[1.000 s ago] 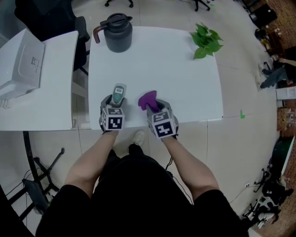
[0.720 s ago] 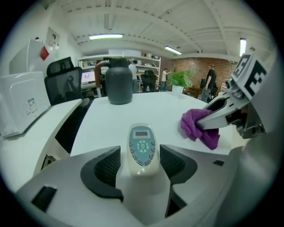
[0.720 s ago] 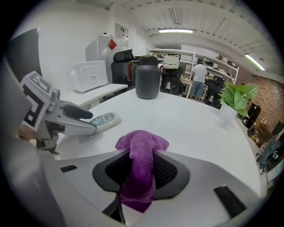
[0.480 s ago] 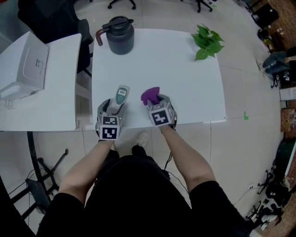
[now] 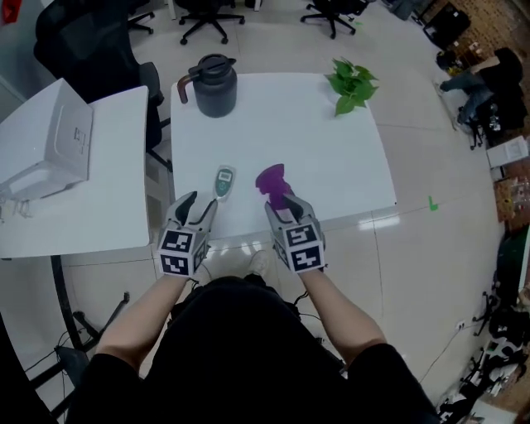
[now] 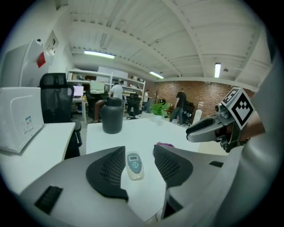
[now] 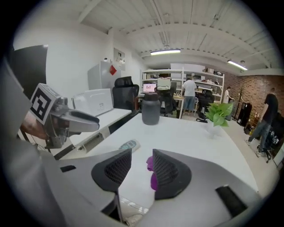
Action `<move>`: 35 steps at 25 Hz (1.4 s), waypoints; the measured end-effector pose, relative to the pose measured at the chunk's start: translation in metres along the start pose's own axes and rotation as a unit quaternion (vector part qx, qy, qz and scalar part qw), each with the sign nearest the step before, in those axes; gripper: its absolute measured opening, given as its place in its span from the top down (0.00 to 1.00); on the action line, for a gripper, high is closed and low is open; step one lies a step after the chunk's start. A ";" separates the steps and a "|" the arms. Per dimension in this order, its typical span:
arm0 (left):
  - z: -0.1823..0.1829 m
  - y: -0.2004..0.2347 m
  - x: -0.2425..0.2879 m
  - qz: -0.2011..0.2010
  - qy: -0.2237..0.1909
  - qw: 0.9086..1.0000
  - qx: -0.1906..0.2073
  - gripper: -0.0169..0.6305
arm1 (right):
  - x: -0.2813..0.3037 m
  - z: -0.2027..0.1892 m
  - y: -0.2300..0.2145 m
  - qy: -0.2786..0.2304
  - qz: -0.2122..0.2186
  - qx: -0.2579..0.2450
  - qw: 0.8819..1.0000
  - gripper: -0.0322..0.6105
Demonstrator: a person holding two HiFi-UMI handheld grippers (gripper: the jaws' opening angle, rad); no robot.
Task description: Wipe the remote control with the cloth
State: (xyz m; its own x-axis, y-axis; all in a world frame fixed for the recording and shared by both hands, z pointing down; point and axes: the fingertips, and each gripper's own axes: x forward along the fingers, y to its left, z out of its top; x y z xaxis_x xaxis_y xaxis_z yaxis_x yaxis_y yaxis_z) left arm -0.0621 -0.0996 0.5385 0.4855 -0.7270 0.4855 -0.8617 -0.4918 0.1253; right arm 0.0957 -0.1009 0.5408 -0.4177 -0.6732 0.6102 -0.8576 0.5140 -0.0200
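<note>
**Left gripper** [image 5: 199,204] and **right gripper** [image 5: 280,204]: the jaws of both have just been closing yet stand spread with nothing pinched. The remote [image 5: 224,181] lies flat on the table [image 5: 331,157], straight toward us from the jug [image 5: 214,85]; the cloth [image 5: 271,176] lies crumpled toward us and right of that jug. We judge the cloth soft and light, best pinched at a raised fold, and the remote stiff, light and slippery, best clamped across its narrow sides.

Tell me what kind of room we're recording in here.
Most likely an open-plan office or lab workspace. There are rolling office chairs, shelves with a lit monitor and people working in the background, and plain white work tables.
</note>
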 end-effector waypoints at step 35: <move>0.063 -0.073 -0.092 -0.142 -0.096 0.974 0.152 0.97 | -0.097 0.068 0.098 -0.131 -0.054 -0.009 0.990 0.93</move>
State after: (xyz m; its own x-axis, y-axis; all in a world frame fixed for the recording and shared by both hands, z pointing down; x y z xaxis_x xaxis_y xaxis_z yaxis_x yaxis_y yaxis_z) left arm -0.0349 -0.0268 0.4303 0.7411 -0.6033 0.2944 -0.6201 -0.7833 -0.0444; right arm 0.0319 -0.0216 0.4263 -0.3896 -0.8385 0.3810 -0.8969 0.4394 0.0499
